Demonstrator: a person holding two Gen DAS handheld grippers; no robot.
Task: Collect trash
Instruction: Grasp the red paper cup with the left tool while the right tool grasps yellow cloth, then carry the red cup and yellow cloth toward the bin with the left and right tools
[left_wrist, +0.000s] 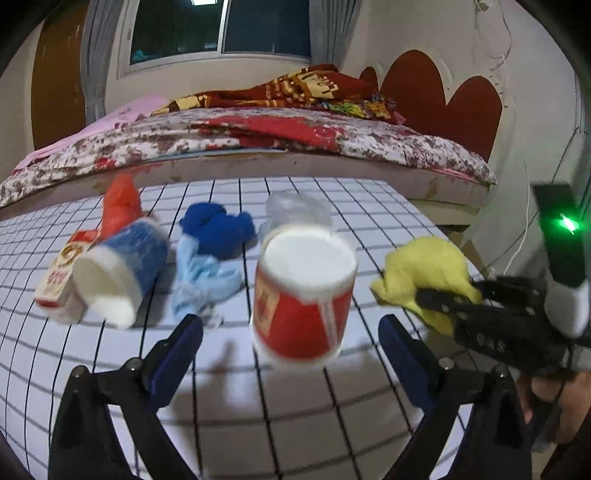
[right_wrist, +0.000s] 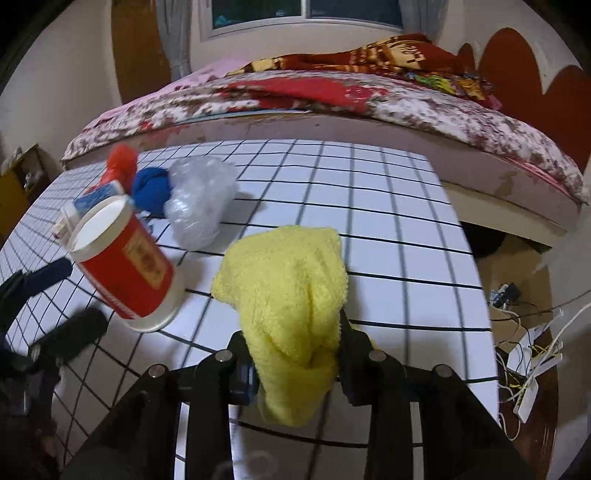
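My right gripper (right_wrist: 295, 354) is shut on a yellow fluffy cloth (right_wrist: 291, 295) and holds it over the checked table; the cloth (left_wrist: 421, 273) and the gripper (left_wrist: 443, 302) also show at the right of the left wrist view. My left gripper (left_wrist: 291, 332) is open, its jaws wide apart just in front of an upright red paper cup (left_wrist: 303, 295), also in the right wrist view (right_wrist: 125, 266). Behind lie a tipped blue cup (left_wrist: 122, 273), a dark blue cloth (left_wrist: 218, 232), a light blue cloth (left_wrist: 203, 280), clear crumpled plastic (right_wrist: 199, 199), an orange-red bag (left_wrist: 122, 203) and a small red-and-white carton (left_wrist: 59, 273).
The table has a white cloth with a black grid (right_wrist: 351, 192). A bed with a floral quilt (left_wrist: 258, 136) runs along its far edge. Cables and a power strip (right_wrist: 532, 373) lie on the floor to the right of the table.
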